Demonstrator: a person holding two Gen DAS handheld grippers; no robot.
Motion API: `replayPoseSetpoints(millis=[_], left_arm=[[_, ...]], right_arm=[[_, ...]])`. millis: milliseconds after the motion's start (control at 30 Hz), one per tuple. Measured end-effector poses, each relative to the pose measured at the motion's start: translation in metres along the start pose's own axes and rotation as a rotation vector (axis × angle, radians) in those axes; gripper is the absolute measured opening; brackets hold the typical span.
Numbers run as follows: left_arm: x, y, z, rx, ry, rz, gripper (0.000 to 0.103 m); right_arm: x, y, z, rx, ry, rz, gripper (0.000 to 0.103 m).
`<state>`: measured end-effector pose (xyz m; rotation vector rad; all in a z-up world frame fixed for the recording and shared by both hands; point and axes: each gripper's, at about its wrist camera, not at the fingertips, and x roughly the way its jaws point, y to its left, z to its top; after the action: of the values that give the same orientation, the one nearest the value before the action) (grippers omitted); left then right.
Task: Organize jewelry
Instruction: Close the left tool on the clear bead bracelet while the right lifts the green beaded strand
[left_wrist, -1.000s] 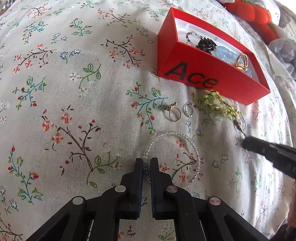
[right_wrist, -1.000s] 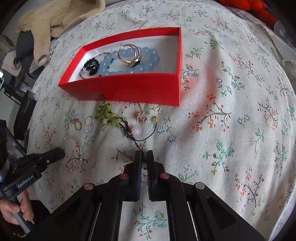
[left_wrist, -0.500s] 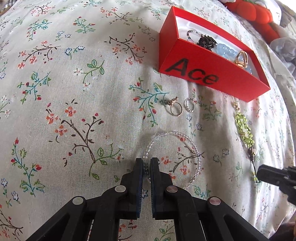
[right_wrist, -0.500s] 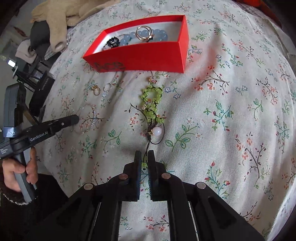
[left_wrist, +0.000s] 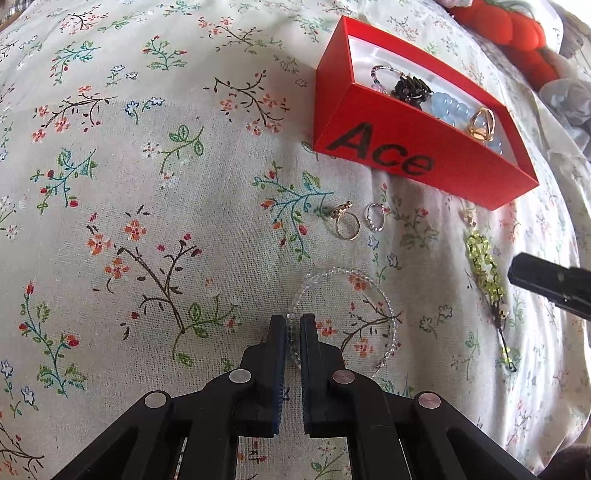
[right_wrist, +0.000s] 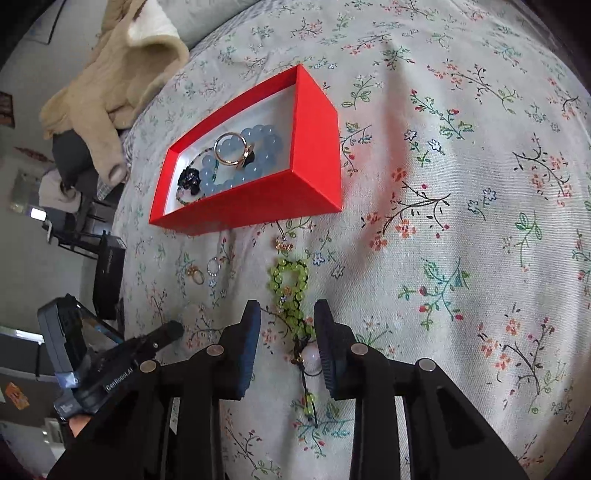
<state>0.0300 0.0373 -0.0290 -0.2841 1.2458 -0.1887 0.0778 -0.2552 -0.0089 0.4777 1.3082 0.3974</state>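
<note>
Right gripper (right_wrist: 286, 312) has just been opening, green bead strand (right_wrist: 291, 284) lying loose between its jaws.

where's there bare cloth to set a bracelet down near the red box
Bare cloth stretches left of the red box. In front of it is crowded: two rings, clear bead bracelet, green bead strand.

A floral-print cloth (right_wrist: 480, 155) of twigs and small blossoms is covering the whole surface, with daylight falling brightly across it. A beige knitted garment (right_wrist: 110, 81) is lying bunched at the far left edge, dark furniture (right_wrist: 107, 273) is standing below it, and something orange-red (left_wrist: 513, 33) is sitting at the far corner.
</note>
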Motion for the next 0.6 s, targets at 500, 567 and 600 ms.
replayPoseSetpoints(millis=[500, 567, 600], left_arm=[[0.004, -0.007, 0.004, -0.001, -0.006, 0.0, 0.002], [0.0, -0.01, 0.006, 0.005, -0.018, -0.012, 0.002], [-0.003, -0.011, 0.006, 0.01, -0.026, -0.016, 0.002]], right_arm=[[0.011, 0.007, 0.001, -0.01, -0.043, -0.068, 0.008], [0.004, 0.013, -0.002, -0.032, -0.054, -0.059, 0.007], [0.0, 0.016, -0.005, -0.044, -0.059, -0.05, 0.007]])
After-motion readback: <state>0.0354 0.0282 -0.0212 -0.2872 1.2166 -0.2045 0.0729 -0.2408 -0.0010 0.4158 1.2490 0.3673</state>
